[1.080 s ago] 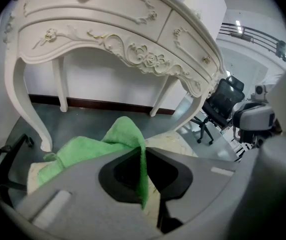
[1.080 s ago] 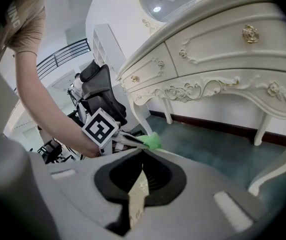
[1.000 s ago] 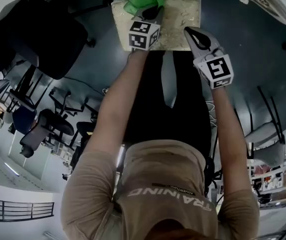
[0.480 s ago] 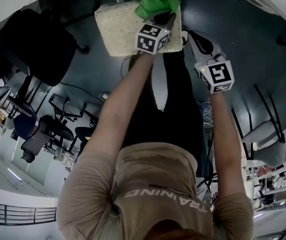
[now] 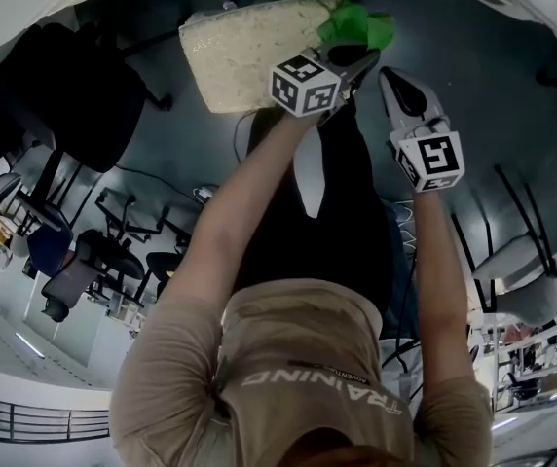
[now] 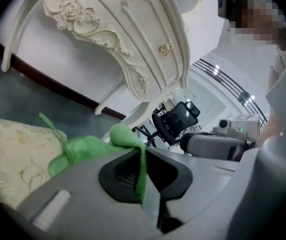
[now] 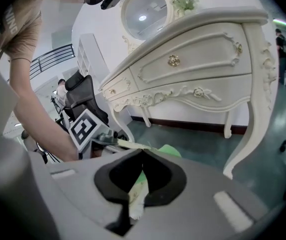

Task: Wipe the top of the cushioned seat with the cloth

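left gripper (image 5: 354, 62): jaws pinched shut on a thin fold of cloth (image 5: 357, 28) | cloth: bunched at the seat (image 5: 244, 54) right edge, partly past it | right gripper (image 5: 391, 78): jaws together, empty, just beside | risk: I reckon drag pulls the fold free, or my stroke runs off the seat

Cloth (image 5: 356, 29) soft green fabric; cushioned seat (image 5: 240, 56) cream patterned weave; dresser (image 7: 193, 69) smooth cream-painted.
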Demonstrator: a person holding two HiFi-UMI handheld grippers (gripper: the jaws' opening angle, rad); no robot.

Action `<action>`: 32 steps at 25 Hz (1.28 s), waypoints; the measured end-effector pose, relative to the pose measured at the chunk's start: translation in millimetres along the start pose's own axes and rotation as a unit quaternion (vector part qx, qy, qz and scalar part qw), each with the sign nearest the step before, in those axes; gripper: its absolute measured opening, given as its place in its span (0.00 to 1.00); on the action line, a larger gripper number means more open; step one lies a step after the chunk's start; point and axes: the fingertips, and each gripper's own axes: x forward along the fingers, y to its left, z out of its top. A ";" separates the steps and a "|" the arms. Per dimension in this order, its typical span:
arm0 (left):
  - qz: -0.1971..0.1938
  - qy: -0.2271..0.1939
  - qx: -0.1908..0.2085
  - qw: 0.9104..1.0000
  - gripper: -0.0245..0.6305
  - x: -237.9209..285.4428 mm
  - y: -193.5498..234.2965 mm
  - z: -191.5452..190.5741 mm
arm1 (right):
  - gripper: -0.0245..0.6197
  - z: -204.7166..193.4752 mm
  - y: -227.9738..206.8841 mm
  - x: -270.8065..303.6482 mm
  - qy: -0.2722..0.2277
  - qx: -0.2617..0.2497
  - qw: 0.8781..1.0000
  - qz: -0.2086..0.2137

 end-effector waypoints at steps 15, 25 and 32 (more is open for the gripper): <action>0.035 -0.073 0.048 0.996 0.07 -187.6 -15.8 19.2 | 0.04 41.8 120.9 43.7 -0.033 -0.008 0.999 0.026; 0.171 -0.178 0.008 0.969 0.07 -373.3 56.9 29.3 | 0.05 37.6 257.5 121.6 0.026 -0.052 0.990 0.127; 0.242 -0.205 -0.003 0.948 0.07 -459.4 97.6 19.1 | 0.05 25.6 308.5 168.5 0.068 -0.010 0.985 0.157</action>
